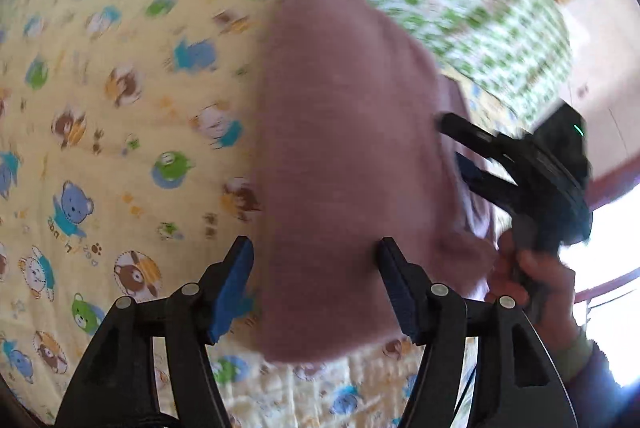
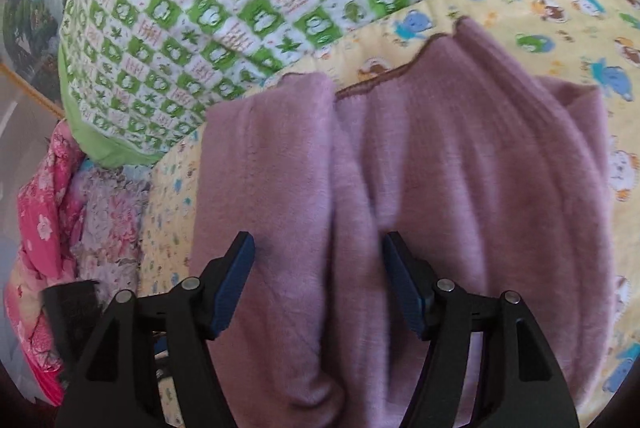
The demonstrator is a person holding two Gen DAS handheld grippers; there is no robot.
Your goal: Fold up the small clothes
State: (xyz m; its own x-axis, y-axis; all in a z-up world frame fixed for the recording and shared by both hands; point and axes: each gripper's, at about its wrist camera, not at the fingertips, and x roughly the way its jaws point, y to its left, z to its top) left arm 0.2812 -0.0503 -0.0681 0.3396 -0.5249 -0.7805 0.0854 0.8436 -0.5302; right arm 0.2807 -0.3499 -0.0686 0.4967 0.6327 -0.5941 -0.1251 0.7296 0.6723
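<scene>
- The yellow sheet with cartoon bears covers the bed under everything; in my left view it is smeared by blur, and its edges run out of frame on every side.
- A green-and-white checked quilt lies bunched along the far side of the sheet; its full extent is cut off by the rim of the lens.
- The mauve fleece garment lies on the yellow sheet just in front of me, doubled over itself in thick lengthwise folds, with a brown-trimmed edge at its far end. I cannot tell what kind of garment it is, and its near end is hidden behind my tongs.
- A heap of pink floral cloth sits at the bed's edge, partly out of frame and soft in focus.
- My right tongs are released, blue pads standing apart above the fleece and pressing nothing.
- My left tongs are also released; the fleece reaches between the pads, but no pad presses on it.
- My right hand shows in the left view, wrapped round the handle of the right tongs; it is blurred and half hidden.
</scene>
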